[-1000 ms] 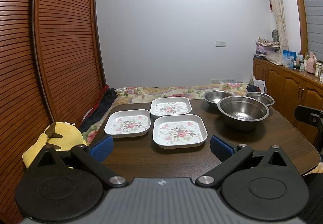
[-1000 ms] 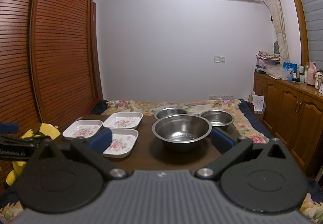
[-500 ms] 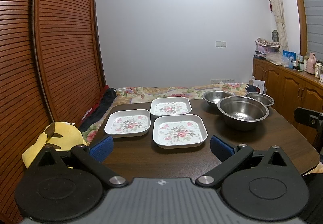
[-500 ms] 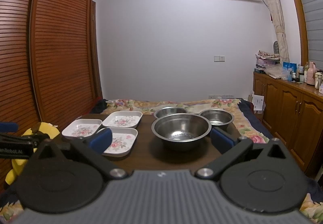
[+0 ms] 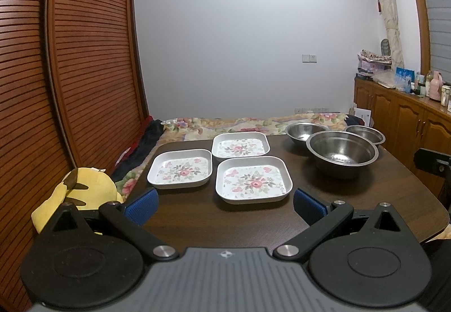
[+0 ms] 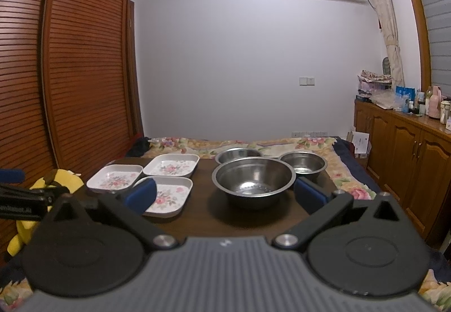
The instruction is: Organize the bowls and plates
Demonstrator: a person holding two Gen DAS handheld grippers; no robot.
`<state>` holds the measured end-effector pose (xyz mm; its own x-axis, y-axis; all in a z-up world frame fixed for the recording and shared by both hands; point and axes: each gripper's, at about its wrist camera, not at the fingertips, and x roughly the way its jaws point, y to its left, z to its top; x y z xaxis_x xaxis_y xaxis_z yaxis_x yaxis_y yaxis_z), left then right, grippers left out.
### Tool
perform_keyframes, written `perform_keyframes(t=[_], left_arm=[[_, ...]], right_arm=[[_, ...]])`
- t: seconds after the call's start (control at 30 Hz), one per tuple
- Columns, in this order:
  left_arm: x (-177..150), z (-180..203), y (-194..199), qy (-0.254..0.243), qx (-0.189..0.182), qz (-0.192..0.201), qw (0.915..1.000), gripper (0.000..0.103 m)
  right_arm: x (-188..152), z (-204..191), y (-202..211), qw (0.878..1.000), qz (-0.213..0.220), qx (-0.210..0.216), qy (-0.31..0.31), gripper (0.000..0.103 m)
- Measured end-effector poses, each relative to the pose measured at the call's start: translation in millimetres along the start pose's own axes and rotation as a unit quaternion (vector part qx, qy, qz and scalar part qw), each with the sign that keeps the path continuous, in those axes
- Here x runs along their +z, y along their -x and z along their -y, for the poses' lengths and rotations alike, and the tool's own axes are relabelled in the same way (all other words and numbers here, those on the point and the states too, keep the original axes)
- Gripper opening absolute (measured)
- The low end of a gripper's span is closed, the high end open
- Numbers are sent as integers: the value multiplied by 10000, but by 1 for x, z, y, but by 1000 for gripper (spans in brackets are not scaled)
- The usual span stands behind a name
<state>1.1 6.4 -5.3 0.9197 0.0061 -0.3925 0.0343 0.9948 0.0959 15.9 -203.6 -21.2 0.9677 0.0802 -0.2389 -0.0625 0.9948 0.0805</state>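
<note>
Three white square floral plates lie flat on the dark wooden table [image 5: 197, 222]: a near one [image 5: 253, 179], a left one [image 5: 180, 168] and a far one [image 5: 240, 144]. Three steel bowls stand to their right: a large one [image 5: 342, 153], a far one [image 5: 304, 132] and a small one [image 5: 365, 134]. My left gripper [image 5: 224, 206] is open and empty, held back from the near plate. My right gripper [image 6: 225, 195] is open and empty, held back from the large bowl [image 6: 253, 181]. The plates also show in the right wrist view, the near one [image 6: 169, 195] partly behind my left finger.
A yellow plush toy [image 5: 81, 193] sits left of the table beside slatted wooden wardrobe doors [image 5: 70, 72]. A floral bedspread [image 5: 239, 123] lies beyond the table. Wooden cabinets [image 5: 408, 126] with bottles stand at the right. The other gripper [image 5: 434, 162] shows at the right edge.
Both grippers have drifted very slightly; the right wrist view has edged a little toward the bowls. Nothing on the table has moved.
</note>
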Motion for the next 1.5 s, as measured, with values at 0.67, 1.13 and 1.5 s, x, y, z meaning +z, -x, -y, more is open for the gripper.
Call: perform_keyframes(t=[0.67, 1.13, 1.5], left_arm=[[-23, -3, -30, 12, -171, -563, 9983, 103], [-31, -18, -67, -29, -130, -620, 9980, 103], [-23, -54, -137, 56, 3, -674, 9977, 103]], right_arm=[[-17, -14, -22, 9991, -312, 275, 114, 103], [-19, -36, -71, 9949, -528, 710, 485, 103], [-27, -58, -125, 9848, -800, 1161, 1011, 102]])
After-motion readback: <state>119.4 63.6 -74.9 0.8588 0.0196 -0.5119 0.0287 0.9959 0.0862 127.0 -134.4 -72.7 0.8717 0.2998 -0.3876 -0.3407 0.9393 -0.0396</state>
